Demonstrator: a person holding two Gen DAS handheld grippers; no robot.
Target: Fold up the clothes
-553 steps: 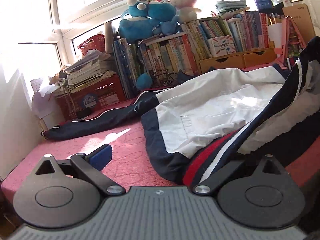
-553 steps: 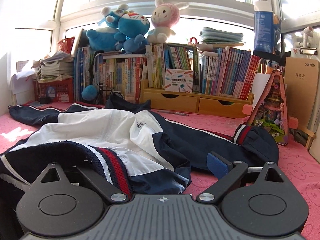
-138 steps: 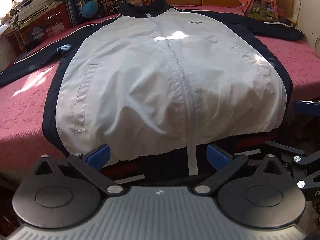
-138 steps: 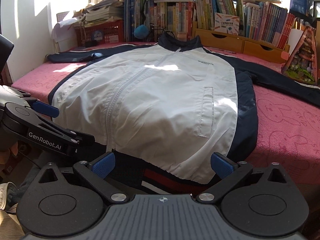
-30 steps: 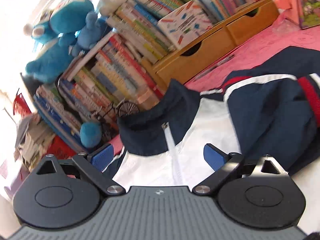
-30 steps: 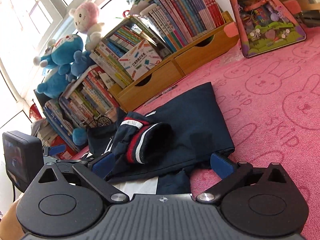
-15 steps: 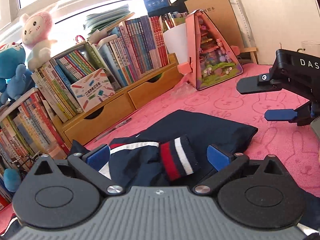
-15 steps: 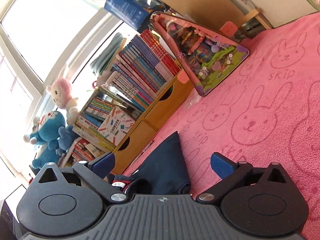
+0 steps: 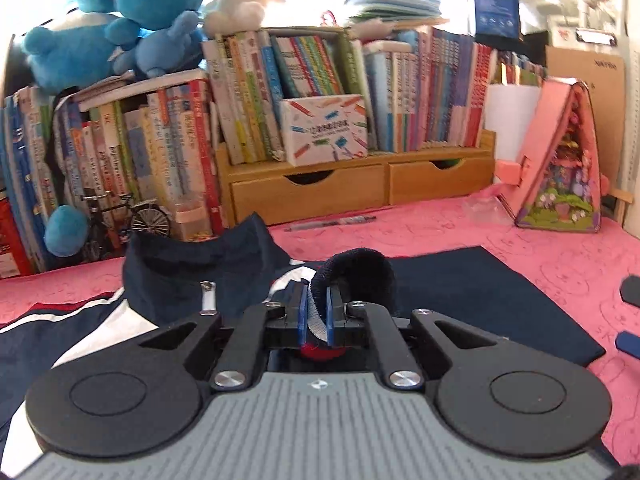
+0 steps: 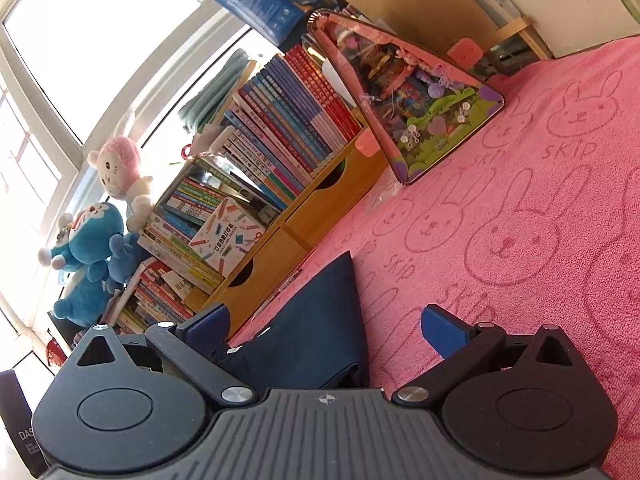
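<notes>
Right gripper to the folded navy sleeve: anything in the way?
Nothing visible. The right gripper is open, with the navy sleeve lying directly ahead between its fingers on the pink blanket. The left gripper is shut on the sleeve cuff.

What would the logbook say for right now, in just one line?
left gripper: shut on sleeve cuff | right gripper: open, holding nothing | jacket: sleeve folded across, on pink blanket

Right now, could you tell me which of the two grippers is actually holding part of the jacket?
The left gripper: its blue fingers are shut on the jacket's striped cuff. The right gripper is open, with dark jacket fabric lying loose between its fingers.
</notes>
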